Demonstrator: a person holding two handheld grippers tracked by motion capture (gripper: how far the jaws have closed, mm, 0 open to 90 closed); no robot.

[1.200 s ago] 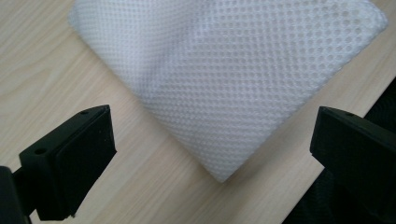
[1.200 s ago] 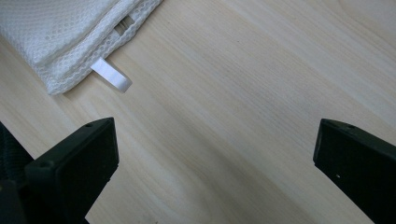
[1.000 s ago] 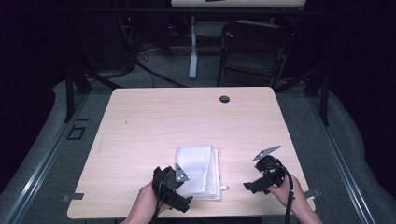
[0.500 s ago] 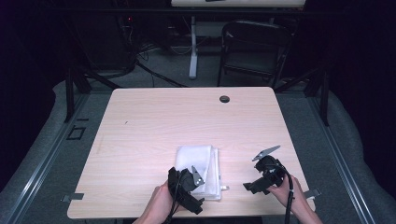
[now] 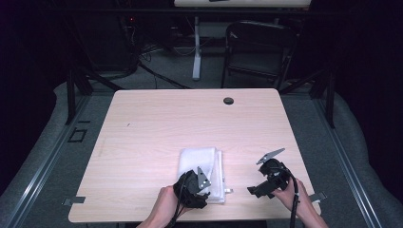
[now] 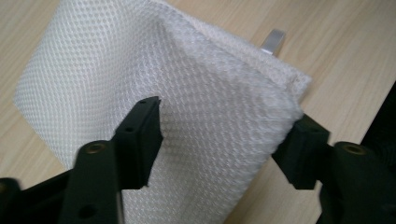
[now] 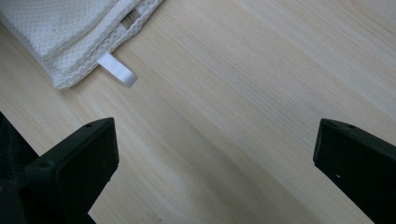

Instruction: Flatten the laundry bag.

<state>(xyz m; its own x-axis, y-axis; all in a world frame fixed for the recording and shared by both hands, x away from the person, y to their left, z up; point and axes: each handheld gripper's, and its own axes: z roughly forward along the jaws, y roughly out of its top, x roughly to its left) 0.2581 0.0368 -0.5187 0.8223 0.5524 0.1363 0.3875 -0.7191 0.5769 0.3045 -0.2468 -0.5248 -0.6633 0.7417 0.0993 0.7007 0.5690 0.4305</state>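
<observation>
Lying near the table's (image 5: 142,128) near edge, the folded white mesh cloth (image 6: 140,60) sits between the left gripper's (image 6: 224,135) jaws, which have just been closing and now pinch its near end. The right gripper (image 5: 254,191), jaws spread wide, hovers well right of it over bare wood.

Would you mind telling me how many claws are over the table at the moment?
2. The left claw is at the near edge of the folded white mesh cloth, jaws around its fold. The right claw hovers open over bare table right of the cloth.
</observation>
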